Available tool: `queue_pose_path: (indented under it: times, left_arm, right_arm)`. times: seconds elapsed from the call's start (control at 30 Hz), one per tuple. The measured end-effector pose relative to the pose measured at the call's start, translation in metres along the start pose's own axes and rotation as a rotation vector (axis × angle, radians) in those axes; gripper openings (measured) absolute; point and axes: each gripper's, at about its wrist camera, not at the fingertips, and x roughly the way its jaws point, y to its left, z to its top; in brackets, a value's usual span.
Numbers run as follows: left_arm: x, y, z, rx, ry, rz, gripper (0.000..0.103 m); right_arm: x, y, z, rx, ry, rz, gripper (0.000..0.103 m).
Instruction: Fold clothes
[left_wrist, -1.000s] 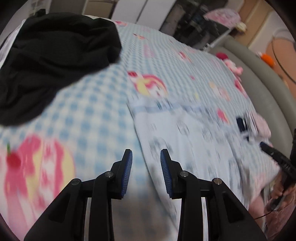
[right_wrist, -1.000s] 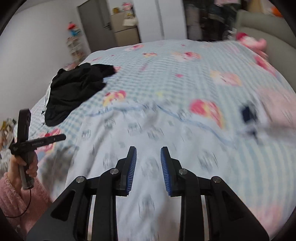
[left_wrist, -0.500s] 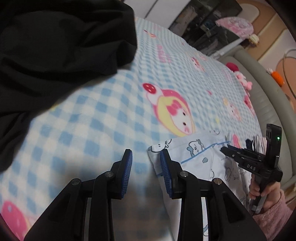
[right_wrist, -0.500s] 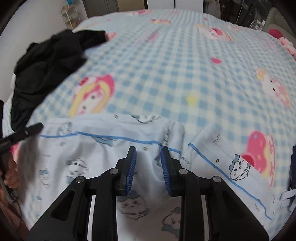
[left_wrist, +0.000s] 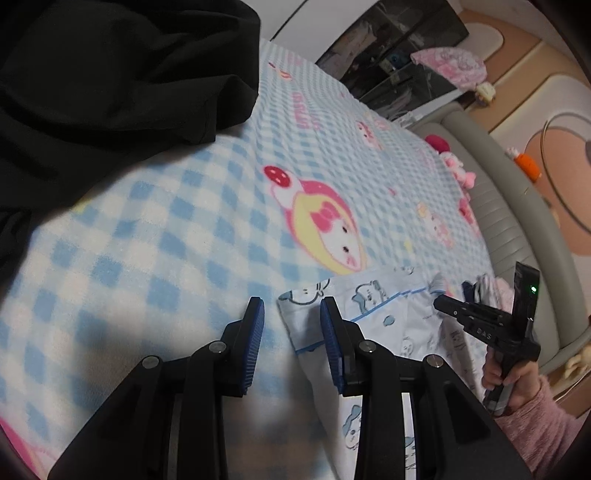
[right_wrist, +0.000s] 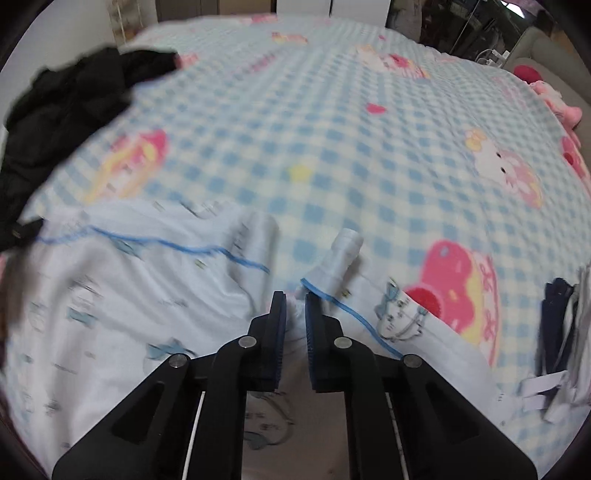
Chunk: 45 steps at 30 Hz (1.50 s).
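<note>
In the left wrist view, the left gripper (left_wrist: 291, 321) is hovering low over a blue and white checked blanket (left_wrist: 155, 236) with its jaws standing wide apart and nothing between them. Its right finger is sitting at the edge of a pale printed garment (left_wrist: 373, 306), which is lying spread on the blanket with a thin blue trim line running across it; whether the pad is touching the cloth cannot be told. A black garment (left_wrist: 110, 81) is lying heaped on the blanket at the upper left, well apart from the pale one. To the right, a hand (left_wrist: 511, 376) in a pink sleeve (left_wrist: 543, 424) is gripping the handle of the right gripper (left_wrist: 443, 304), whose tip is reaching down onto the pale cloth, with a small green light glowing on its upright part. In the right wrist view, the right gripper (right_wrist: 294, 315) is showing its jaws drawn nearly together, pinching a raised fold of the pale printed garment (right_wrist: 122, 284) near a gap where two edges of the cloth are meeting. The garment is spreading left and right of the fingers across the checked blanket (right_wrist: 332, 147). The black garment (right_wrist: 70, 110) is lying far off at the upper left, and a small stack of dark and light cloth (right_wrist: 565, 321) is sitting at the right edge, blurred.
</note>
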Motion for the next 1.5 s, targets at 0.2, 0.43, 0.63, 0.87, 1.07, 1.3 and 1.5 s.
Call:
queue_pose_path:
  times: [0.2, 0.43, 0.63, 0.87, 1.07, 1.3, 1.5]
  left_arm:
    - [0.005, -0.001, -0.001, 0.002, 0.009, -0.005, 0.033]
    - [0.010, -0.005, -0.002, 0.027, 0.024, 0.003, 0.033]
    - [-0.001, 0.001, 0.002, -0.009, -0.034, -0.035, 0.033]
    - [0.008, 0.002, 0.001, -0.024, 0.016, -0.118, 0.036]
    - [0.016, -0.004, -0.003, 0.003, 0.042, -0.079, 0.039]
    - [0.016, 0.000, -0.004, -0.011, 0.047, -0.083, 0.039]
    - [0.016, 0.001, -0.003, -0.014, 0.051, -0.088, 0.039]
  right_arm:
    - [0.020, 0.022, 0.022, 0.027, 0.044, 0.093, 0.015]
    - [0.031, 0.015, 0.018, 0.092, 0.053, 0.140, 0.004]
    - [-0.001, -0.005, 0.015, 0.140, -0.041, 0.205, 0.002]
    - [0.005, -0.028, 0.010, 0.165, -0.016, 0.138, 0.002]
    - [-0.005, -0.022, 0.016, 0.152, -0.073, 0.202, 0.012]
    - [0.033, -0.004, 0.029, 0.116, 0.047, 0.196, 0.027]
    - [0.025, -0.011, 0.019, 0.126, 0.006, 0.188, 0.005]
